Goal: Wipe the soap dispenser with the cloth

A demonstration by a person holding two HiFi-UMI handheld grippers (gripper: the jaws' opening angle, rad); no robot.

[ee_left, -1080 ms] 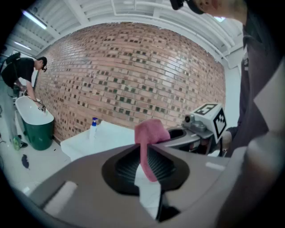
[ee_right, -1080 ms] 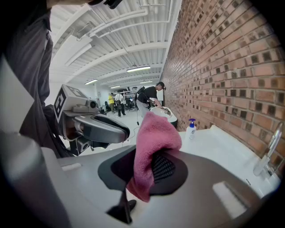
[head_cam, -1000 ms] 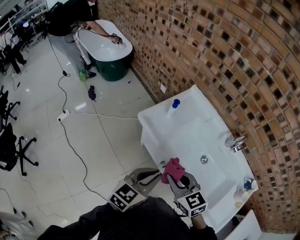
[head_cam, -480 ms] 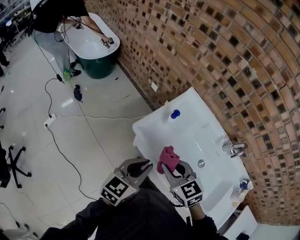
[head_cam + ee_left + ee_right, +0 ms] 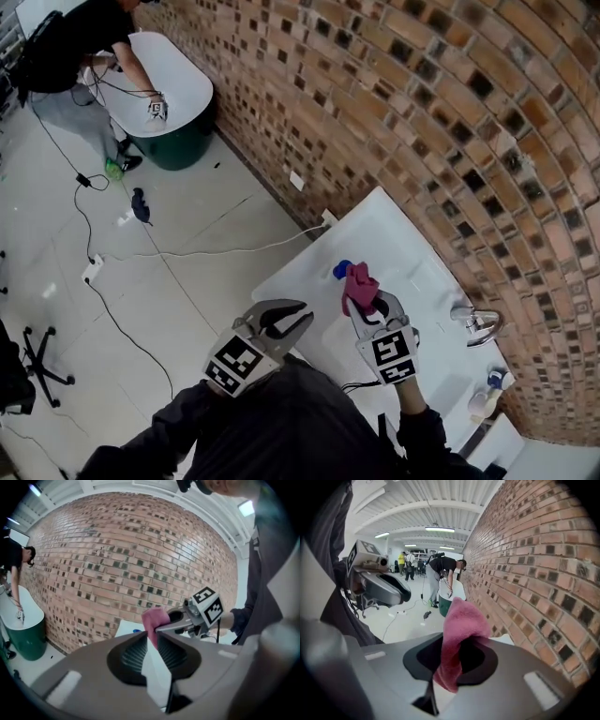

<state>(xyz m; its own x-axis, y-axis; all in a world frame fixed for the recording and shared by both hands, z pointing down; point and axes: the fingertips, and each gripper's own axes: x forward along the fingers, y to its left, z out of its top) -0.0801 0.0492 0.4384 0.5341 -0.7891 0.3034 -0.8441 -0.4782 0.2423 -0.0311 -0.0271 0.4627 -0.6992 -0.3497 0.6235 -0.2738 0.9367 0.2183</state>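
The soap dispenser (image 5: 341,270), a white bottle with a blue cap, stands near the left end of the white basin counter (image 5: 309,272). My right gripper (image 5: 367,307) is shut on a pink cloth (image 5: 360,284) that hangs right beside the blue cap and hides part of the bottle. In the right gripper view the cloth (image 5: 458,632) drapes out between the jaws. My left gripper (image 5: 302,317) hovers at the counter's front edge, left of the cloth. Its jaws are opening, with a narrow gap and nothing between them (image 5: 152,638). The blue cap (image 5: 136,631) shows just beyond.
A brick wall (image 5: 441,122) runs behind the counter. The chrome faucet (image 5: 476,324) and small bottles (image 5: 487,396) sit at the counter's right end. Cables (image 5: 141,253) cross the tiled floor. Far back, a person (image 5: 75,42) bends over a green-based tub (image 5: 173,89).
Both grippers have moved along the counter toward its left end. The pink cloth now hangs beside the dispenser's blue cap instead of over the basin's front.
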